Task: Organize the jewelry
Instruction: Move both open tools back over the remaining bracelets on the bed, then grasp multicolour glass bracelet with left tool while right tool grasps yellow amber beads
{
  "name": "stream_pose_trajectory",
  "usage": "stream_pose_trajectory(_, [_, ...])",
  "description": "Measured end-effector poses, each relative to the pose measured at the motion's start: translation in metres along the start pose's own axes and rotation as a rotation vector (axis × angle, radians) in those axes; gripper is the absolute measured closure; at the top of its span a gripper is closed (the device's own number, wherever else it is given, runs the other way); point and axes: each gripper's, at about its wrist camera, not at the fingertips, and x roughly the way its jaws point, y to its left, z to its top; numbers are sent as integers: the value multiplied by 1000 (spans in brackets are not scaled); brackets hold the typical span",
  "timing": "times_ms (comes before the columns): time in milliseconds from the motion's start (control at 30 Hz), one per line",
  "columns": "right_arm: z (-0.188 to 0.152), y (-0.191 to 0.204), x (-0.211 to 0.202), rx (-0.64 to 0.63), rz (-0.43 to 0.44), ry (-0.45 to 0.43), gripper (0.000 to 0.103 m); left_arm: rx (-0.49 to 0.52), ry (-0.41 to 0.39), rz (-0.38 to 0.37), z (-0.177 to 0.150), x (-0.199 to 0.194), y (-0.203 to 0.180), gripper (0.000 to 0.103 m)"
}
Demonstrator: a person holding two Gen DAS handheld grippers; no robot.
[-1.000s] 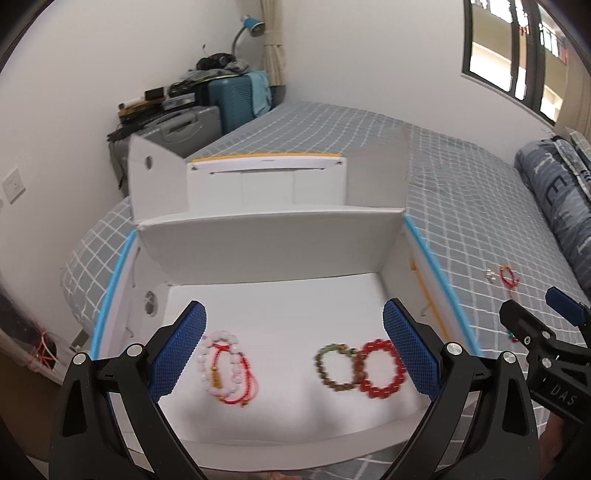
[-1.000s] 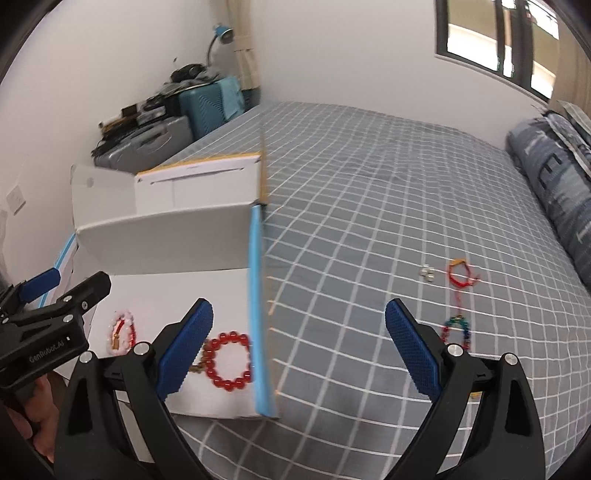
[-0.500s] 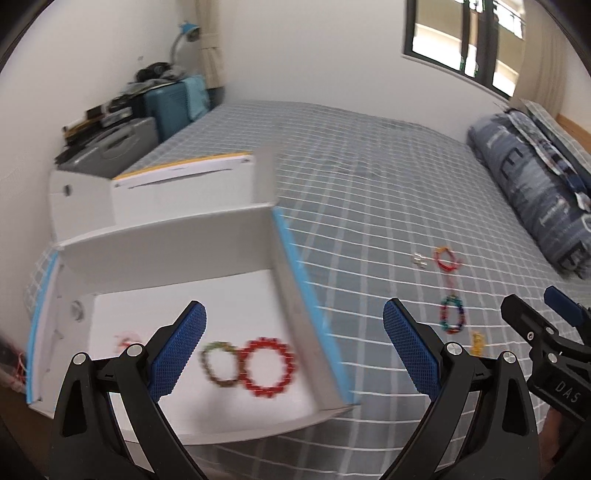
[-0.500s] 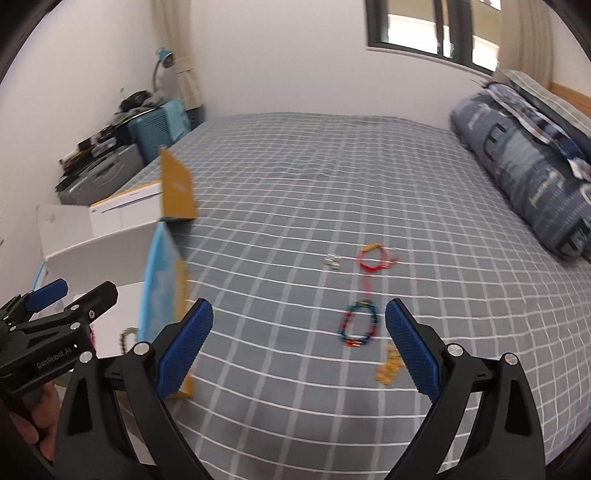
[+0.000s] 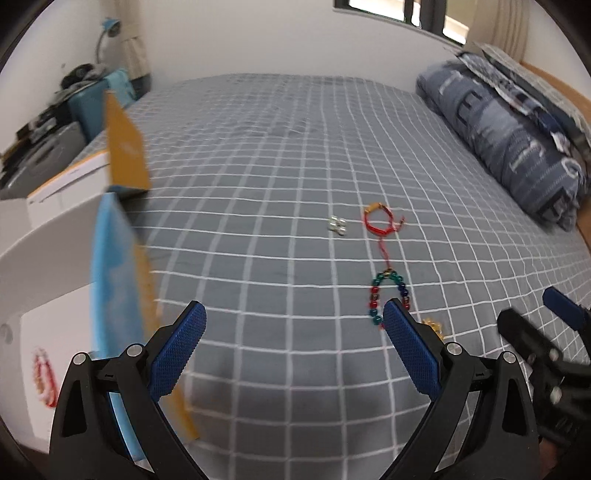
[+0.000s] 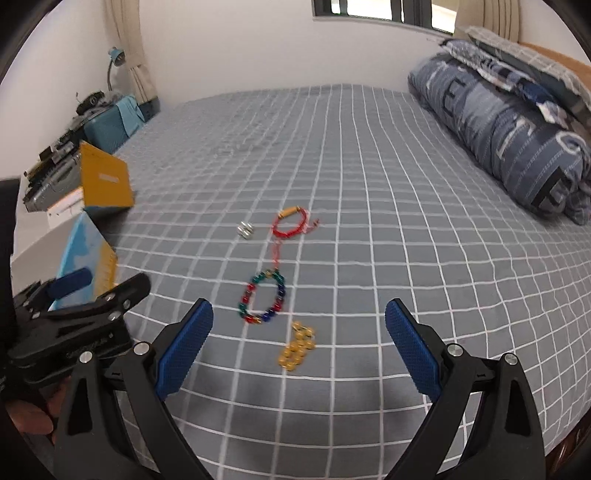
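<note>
Right wrist view: the right gripper [image 6: 298, 334] hovers wide open and empty over a grey checked bedspread [image 6: 406, 229]. A yellow bead bracelet [image 6: 297, 346] lies between its fingers, a multicoloured bead bracelet [image 6: 262, 297] just beyond. The left gripper [image 5: 293, 345], also wide open and empty, has the white box [image 5: 44, 236] at its left.

Soft, even daylight came from the window [image 6: 384, 9] at the top of the frame, leaving only faint shadows on the bedspread [image 6: 369, 184]. Both views bowed strongly toward dark circular corners. Motion blur smeared the box [image 5: 110, 258] at left.
</note>
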Motion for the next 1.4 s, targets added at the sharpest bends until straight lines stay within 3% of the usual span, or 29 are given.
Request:
stream_pose_trajectory(267, [-16, -26, 61, 36, 35, 129, 14, 15, 93, -42, 4, 71, -28, 8])
stream_pose_trajectory(400, [-23, -31, 87, 41, 33, 184, 20, 16, 145, -17, 0, 102, -31, 9])
stream_pose_trajectory(700, [-28, -22, 108, 4, 39, 224, 25, 41, 163, -20, -1, 129, -40, 9])
stream_pose_trajectory(867, [-28, -19, 115, -5, 39, 245, 34, 59, 154, -10, 1, 135, -42, 11])
stream_pose_trajectory(1400, [-29, -16, 121, -14, 17, 285, 67, 92, 171, -19, -4, 128, -40, 64])
